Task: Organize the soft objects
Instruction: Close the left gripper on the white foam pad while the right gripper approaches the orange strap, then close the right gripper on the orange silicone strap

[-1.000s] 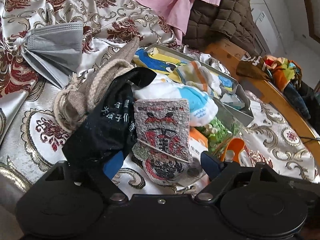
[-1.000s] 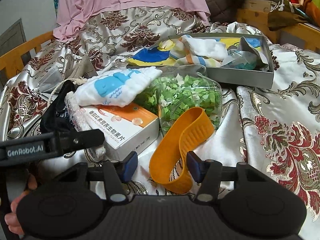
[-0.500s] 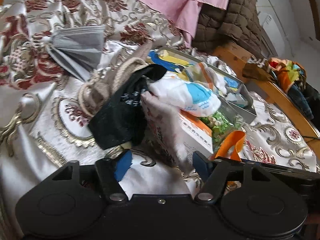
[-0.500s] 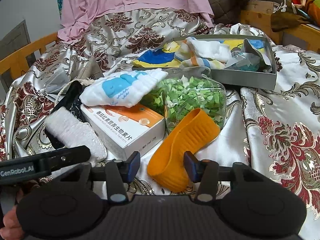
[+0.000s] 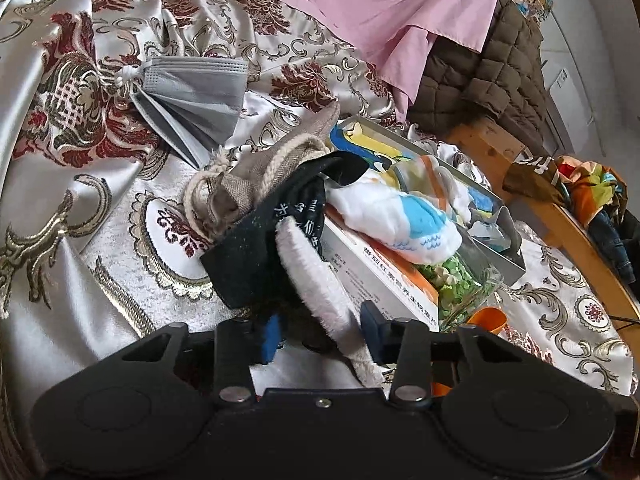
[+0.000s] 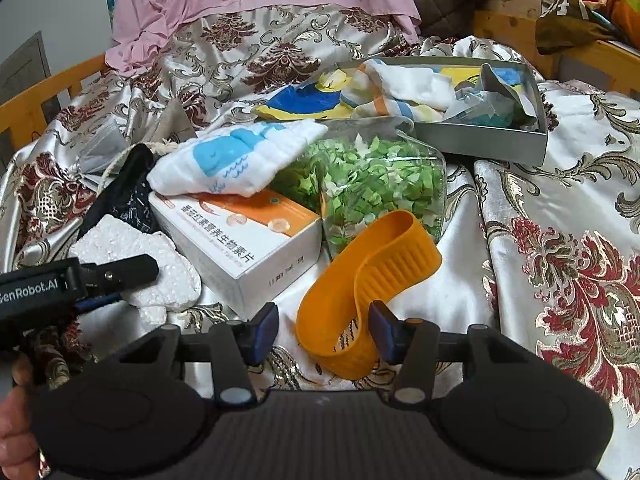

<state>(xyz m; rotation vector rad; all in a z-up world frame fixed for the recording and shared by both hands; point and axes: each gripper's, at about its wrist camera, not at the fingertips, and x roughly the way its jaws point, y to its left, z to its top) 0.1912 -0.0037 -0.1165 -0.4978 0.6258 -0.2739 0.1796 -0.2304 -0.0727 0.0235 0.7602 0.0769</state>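
My left gripper (image 5: 318, 334) is open around a white fuzzy pad (image 5: 316, 276), which lies between the fingers on a black printed cloth (image 5: 264, 240); the pad also shows in the right wrist view (image 6: 136, 256). My right gripper (image 6: 324, 328) is open around the near end of an orange silicone band (image 6: 368, 276) lying on the bedspread. A white cloth with a blue whale (image 6: 236, 156) rests on an orange and white box (image 6: 240, 240). A grey tray (image 6: 480, 140) behind holds folded cloths.
A clear bag of green paper bits (image 6: 376, 184) lies beside the box. A grey face mask (image 5: 192, 96) and a rope-tied burlap pouch (image 5: 256, 176) lie on the left. A pink sheet (image 5: 380, 4) and a wooden bed rail (image 5: 560, 216) bound the area.
The white pad has tipped from upright, printed face showing, to lying flat with its fuzzy back up. My left gripper pulled back and left. My right gripper moved slightly closer around the orange band.
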